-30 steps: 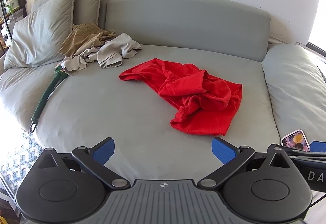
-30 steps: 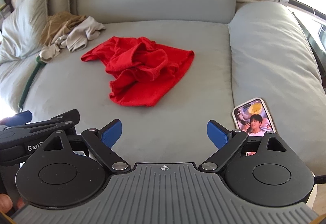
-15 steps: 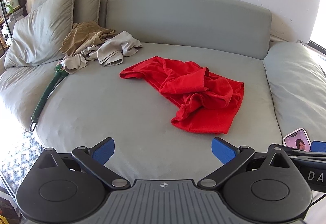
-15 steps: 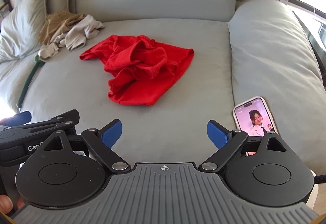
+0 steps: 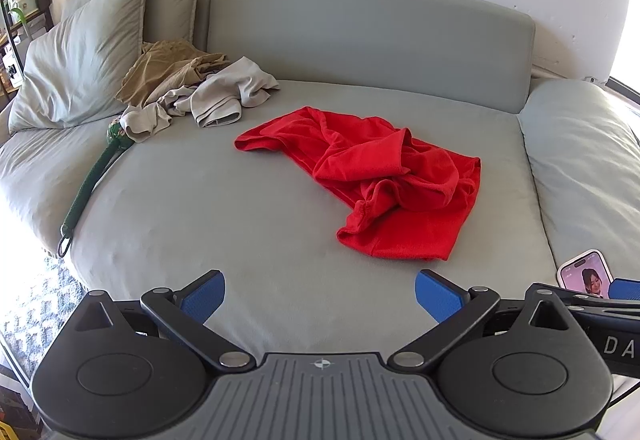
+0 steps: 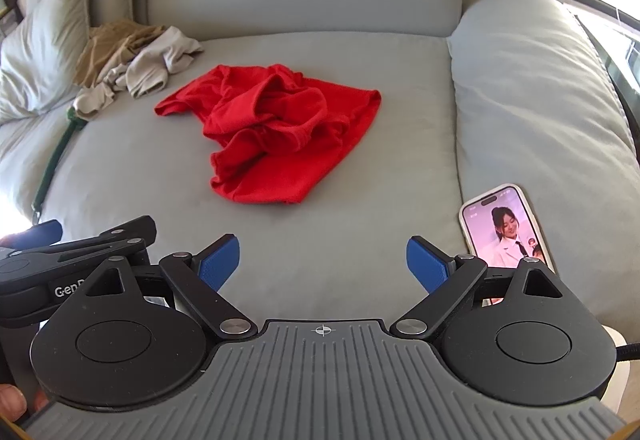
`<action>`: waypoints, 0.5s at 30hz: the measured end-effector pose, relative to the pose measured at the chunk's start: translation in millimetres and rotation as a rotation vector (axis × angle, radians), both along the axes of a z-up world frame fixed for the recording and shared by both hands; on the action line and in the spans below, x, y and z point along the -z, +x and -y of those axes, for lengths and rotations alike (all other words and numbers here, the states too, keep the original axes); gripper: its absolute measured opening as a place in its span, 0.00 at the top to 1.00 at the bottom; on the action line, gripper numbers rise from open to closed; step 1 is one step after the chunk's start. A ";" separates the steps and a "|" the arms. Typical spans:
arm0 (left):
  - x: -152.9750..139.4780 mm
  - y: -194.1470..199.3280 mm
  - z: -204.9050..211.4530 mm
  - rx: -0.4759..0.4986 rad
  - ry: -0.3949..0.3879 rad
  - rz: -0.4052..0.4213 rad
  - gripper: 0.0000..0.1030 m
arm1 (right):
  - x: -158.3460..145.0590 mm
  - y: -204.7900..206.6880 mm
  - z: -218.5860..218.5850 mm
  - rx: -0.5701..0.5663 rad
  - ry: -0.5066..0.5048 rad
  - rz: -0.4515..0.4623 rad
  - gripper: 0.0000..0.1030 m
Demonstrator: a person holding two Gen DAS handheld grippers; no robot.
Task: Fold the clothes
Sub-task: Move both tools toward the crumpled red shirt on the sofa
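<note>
A crumpled red garment lies in a heap on the middle of the grey sofa bed. My left gripper hovers open over the near edge of the cushion, short of the garment, with nothing between its blue pads. My right gripper is open too, also near the front edge and empty. Each gripper shows at the edge of the other's view. A pile of tan and beige clothes sits at the back left.
A phone with a lit screen lies on the cushion at the right, close to my right gripper. A green rope-like strap runs along the left seam. Pillows stand at the back left; a bolster lines the right.
Both grippers have edged slightly forward and up over the cushion, so the red garment sits a little lower in view. Jaws stay open. The phone screen picture has changed.
</note>
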State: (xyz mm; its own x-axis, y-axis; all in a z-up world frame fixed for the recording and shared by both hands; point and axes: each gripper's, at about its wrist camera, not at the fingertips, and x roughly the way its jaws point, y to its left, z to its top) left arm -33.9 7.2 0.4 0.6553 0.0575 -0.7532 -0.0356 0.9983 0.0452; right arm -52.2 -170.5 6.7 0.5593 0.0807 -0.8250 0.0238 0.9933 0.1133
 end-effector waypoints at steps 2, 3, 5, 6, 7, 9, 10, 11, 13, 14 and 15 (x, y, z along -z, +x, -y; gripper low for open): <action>3.3 3.2 -2.3 0.011 -0.012 -0.009 0.01 | 2.0 1.2 0.2 0.000 0.000 -0.004 0.11; 5.7 5.2 -5.2 0.010 -0.021 -0.014 0.01 | 3.5 2.3 0.3 0.002 0.001 -0.005 0.11; 11.1 9.7 -12.4 -0.009 -0.029 -0.019 0.01 | 7.2 7.9 1.7 0.006 0.000 -0.009 0.11; 14.1 12.6 -16.7 -0.025 -0.025 -0.018 0.01 | 9.0 10.9 2.4 0.009 -0.001 -0.012 0.11; 17.2 15.4 -20.9 -0.042 -0.020 -0.017 0.01 | 12.1 15.2 2.9 0.010 -0.003 -0.008 0.11; 24.3 22.5 -29.8 -0.067 -0.008 -0.017 0.01 | 18.7 24.3 3.7 0.012 -0.007 0.002 0.11; 28.3 26.0 -34.9 -0.077 -0.010 -0.017 0.02 | 23.1 30.2 3.7 0.001 -0.002 0.014 0.11; 32.4 29.4 -40.3 -0.087 -0.014 -0.018 0.03 | 28.5 36.7 3.1 -0.013 0.003 0.024 0.11; 41.0 36.5 -51.2 -0.106 -0.029 -0.024 0.06 | 40.7 52.7 0.5 -0.040 0.011 0.039 0.11; 45.1 40.1 -55.8 -0.115 -0.036 -0.029 0.09 | 46.7 61.0 -0.7 -0.055 0.016 0.045 0.12; 48.8 43.7 -60.0 -0.124 -0.042 -0.031 0.10 | 51.7 70.3 -2.1 -0.069 0.022 0.053 0.13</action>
State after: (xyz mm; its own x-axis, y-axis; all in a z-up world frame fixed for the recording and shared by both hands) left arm 9.7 67.2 -48.4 0.6212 0.1049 -0.7766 -0.1584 0.9873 0.0067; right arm 18.1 -168.4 -45.1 0.5948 0.1381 -0.7919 -0.0510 0.9896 0.1343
